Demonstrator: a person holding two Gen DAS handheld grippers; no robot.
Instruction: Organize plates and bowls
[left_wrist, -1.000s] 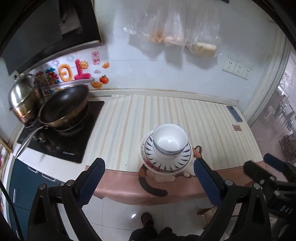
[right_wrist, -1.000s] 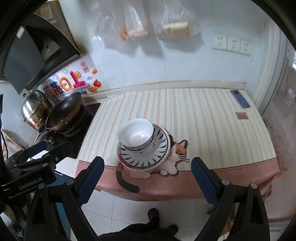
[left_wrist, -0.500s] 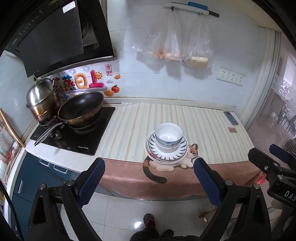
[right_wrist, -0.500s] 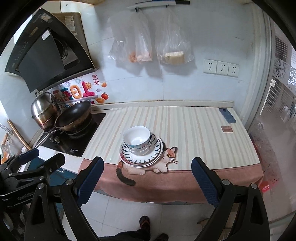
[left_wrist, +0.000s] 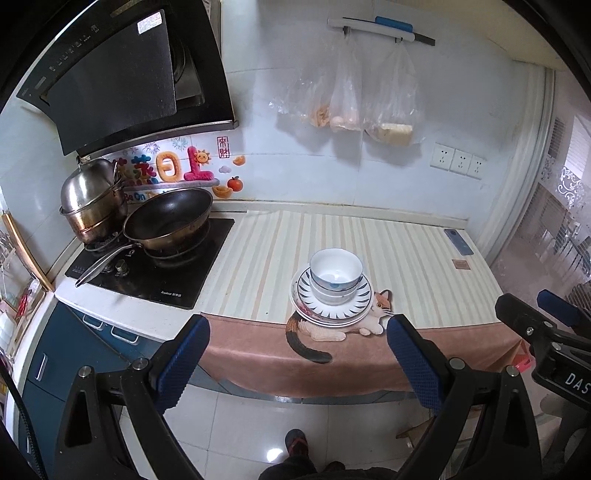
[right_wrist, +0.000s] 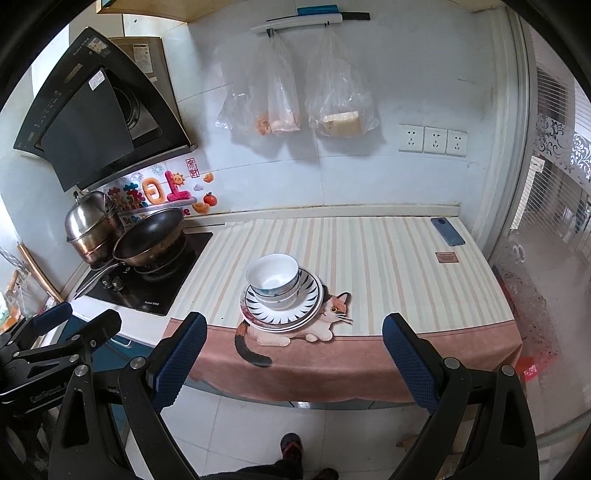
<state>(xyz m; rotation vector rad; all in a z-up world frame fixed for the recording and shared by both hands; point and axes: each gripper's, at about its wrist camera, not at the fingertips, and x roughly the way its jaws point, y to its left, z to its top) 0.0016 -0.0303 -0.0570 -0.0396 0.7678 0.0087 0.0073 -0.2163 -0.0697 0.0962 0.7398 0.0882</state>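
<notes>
Two stacked bowls (left_wrist: 335, 275) sit near the tabletop's (left_wrist: 406, 258) front edge, nested one inside the other. Under them lie stacked plates (left_wrist: 330, 314); at least two rims show, though the exact number is hard to tell. On the stove (left_wrist: 155, 269) at the left are one dark wok (left_wrist: 168, 218) and one steel pot (left_wrist: 92, 199). Three plastic bags (left_wrist: 351, 99) hang on the far wall, with three wall sockets (left_wrist: 458, 161) to their right. One phone (left_wrist: 458, 242) lies far right. Two claws are in view, both spread wide: the left claw (left_wrist: 297, 365) and the right claw (right_wrist: 293, 360).
</notes>
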